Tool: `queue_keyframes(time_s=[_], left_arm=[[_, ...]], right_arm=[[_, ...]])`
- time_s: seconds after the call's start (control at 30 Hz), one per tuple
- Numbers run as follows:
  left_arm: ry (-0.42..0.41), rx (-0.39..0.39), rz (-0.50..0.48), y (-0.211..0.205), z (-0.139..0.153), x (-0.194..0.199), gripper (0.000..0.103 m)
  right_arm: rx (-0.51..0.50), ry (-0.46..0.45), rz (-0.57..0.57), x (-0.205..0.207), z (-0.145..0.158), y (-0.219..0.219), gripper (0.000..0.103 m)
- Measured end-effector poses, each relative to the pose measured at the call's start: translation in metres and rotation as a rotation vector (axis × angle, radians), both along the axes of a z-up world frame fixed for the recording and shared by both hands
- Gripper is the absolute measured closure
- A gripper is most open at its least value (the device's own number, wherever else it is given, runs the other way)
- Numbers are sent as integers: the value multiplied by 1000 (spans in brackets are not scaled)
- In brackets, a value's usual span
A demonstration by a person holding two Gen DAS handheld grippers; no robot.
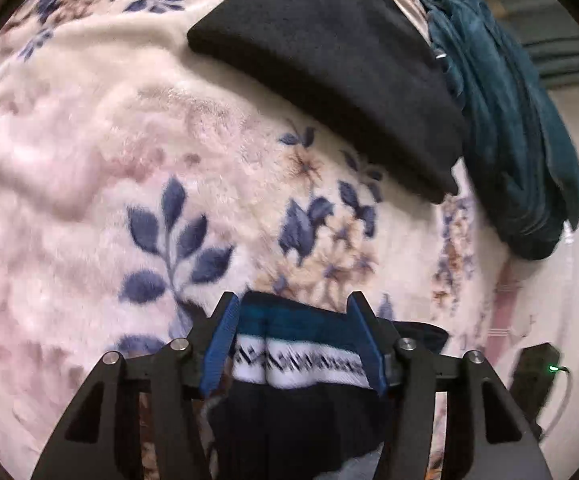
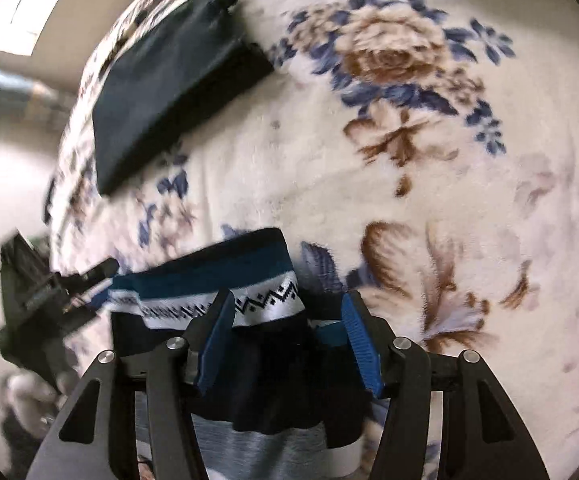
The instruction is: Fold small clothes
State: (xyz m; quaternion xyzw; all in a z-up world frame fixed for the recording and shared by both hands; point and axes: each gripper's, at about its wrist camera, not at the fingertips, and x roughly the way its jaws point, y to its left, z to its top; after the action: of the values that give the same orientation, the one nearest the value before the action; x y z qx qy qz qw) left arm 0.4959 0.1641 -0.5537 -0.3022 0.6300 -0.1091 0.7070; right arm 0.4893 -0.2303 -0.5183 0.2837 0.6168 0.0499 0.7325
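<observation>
A small patterned garment (image 1: pixel 301 354), navy with teal and white bands, lies on a floral fleece blanket (image 1: pixel 89 152). In the left wrist view my left gripper (image 1: pixel 294 308) stands open, its blue-padded fingers either side of the garment's banded edge. In the right wrist view the same garment (image 2: pixel 225 280) lies under and between the fingers of my right gripper (image 2: pixel 289 304), which is open. The left gripper (image 2: pixel 61 292) shows at the garment's left end there. A folded black cloth (image 1: pixel 329 68) lies further back on the blanket; it also shows in the right wrist view (image 2: pixel 169 92).
A crumpled teal fleece item (image 1: pixel 505 128) lies to the right of the black cloth, at the blanket's edge. A black device with a green light (image 1: pixel 537 372) sits at the lower right. A pale wall and floor (image 2: pixel 9 168) lie beyond the blanket's left edge.
</observation>
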Motion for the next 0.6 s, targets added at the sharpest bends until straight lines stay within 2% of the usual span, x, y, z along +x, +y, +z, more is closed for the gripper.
queue_keyframes(time_s=[0.1, 0.13, 0.17, 0.2, 0.23, 0.27, 0.37, 0.43, 0.53, 0.6], left_arm=[[33, -1, -26, -4, -9, -14, 50], [49, -1, -32, -9, -14, -16, 51], [49, 21, -38, -15, -18, -21, 57], [25, 46, -47, -24, -14, -20, 68], [1, 62, -62, -30, -10, -17, 91], [-45, 57, -79, -32, -3, -18, 93], [-128, 58, -126, -39, 19, -11, 94], [-132, 83, -157, -44, 17, -1, 94], [-54, 112, -220, -52, -10, 14, 91], [-19, 60, -197, -44, -19, 14, 89]], right_arm=[[78, 28, -4, -2, -14, 1, 46], [96, 41, -11, -11, -17, -2, 49], [112, 44, -12, -9, -25, 5, 74], [113, 53, -12, -6, -31, 13, 88], [104, 61, -15, -7, -36, 18, 89], [113, 45, -29, -9, -34, 20, 92], [172, 11, -79, -18, -22, 6, 93], [170, -10, -113, -21, -15, -6, 94], [123, 9, -123, -16, -18, -14, 94], [150, 81, -83, -12, -28, -12, 91]])
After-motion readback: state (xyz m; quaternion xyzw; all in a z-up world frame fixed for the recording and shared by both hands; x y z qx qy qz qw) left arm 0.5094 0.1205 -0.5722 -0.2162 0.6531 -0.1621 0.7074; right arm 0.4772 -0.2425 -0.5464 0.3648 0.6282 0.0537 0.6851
